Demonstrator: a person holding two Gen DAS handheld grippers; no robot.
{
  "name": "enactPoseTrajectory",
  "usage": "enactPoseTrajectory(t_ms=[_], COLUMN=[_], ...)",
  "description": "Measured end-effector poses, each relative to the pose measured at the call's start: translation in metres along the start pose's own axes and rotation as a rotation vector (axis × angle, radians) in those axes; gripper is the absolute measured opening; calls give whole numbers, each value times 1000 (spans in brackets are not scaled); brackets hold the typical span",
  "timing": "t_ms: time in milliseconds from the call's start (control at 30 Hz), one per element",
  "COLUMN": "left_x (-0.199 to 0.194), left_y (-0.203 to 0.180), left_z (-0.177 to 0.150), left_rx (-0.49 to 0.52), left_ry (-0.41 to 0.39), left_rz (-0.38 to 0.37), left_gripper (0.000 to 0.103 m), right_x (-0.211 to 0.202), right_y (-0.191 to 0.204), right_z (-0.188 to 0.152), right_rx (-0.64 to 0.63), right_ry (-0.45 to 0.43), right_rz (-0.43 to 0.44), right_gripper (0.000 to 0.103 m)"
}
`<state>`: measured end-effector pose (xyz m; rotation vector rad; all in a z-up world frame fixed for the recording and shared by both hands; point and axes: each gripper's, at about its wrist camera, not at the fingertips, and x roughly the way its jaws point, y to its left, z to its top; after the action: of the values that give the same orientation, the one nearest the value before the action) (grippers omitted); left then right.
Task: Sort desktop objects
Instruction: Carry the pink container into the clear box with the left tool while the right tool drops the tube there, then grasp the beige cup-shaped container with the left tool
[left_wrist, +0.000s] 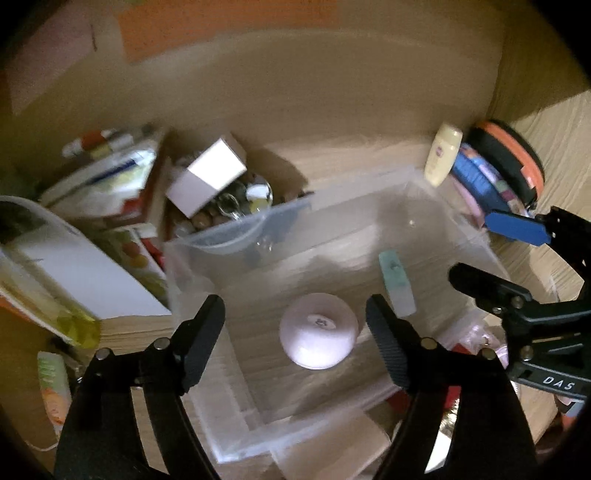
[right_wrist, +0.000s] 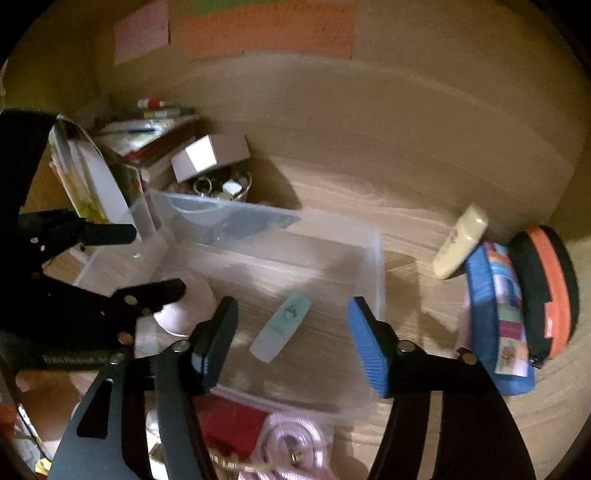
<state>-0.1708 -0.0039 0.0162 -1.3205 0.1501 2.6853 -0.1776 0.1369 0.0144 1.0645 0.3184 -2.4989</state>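
A clear plastic bin (left_wrist: 229, 258) stands on the wooden desk. Inside it lie a pale pink round object (left_wrist: 317, 332) and a small mint-green stick (left_wrist: 397, 282). My left gripper (left_wrist: 295, 310) hangs open over the pink round object, one black finger on each side and well apart from it. Seen from the right wrist, my right gripper (right_wrist: 293, 308) is open above the mint stick (right_wrist: 280, 328), and its blue pads do not touch the stick. The left gripper (right_wrist: 136, 262) shows at that view's left edge, above the pink object (right_wrist: 192, 310).
A cream bottle (right_wrist: 461, 240), a blue patterned pouch (right_wrist: 495, 325) and an orange-and-black round case (right_wrist: 550, 288) lean at the right. Books (left_wrist: 110, 177), a white box (left_wrist: 210, 173) and a bowl of small items crowd the back left. A pink cord (right_wrist: 291, 439) lies near the front.
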Motion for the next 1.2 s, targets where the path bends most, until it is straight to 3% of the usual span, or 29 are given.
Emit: enactPoseTrajectory(t_ms=[133, 300, 467, 567, 867, 1000, 1200], left_x=[-20, -46, -62, -68, -67, -52, -33], left_y=[4, 2, 2, 10, 1, -4, -4], left_z=[-3, -16, -29, -39, -82, -98, -110], left_rx=[-11, -42, -68, -97, -57, -45, -78], left_ry=[-60, -130, -148, -132, -85, -32, 42], left_rz=[12, -7, -8, -54, 26, 17, -50], left_gripper=[87, 92, 93, 93, 93, 93, 93], right_x=[-27, -58, -85, -92, -83, -72, -55], right_y=[1, 3, 4, 2, -13, -16, -19], right_z=[-5, -15, -30, -40, -78, -92, -110], right_rx=[-2, -8, -20, -13, 22, 29, 50], right_ry=[-51, -123, -169, -171, -84, -37, 29], right_rz=[-27, -69, -94, -90, -108, -113, -51], right_gripper=[65, 77, 81, 82, 82, 82, 82])
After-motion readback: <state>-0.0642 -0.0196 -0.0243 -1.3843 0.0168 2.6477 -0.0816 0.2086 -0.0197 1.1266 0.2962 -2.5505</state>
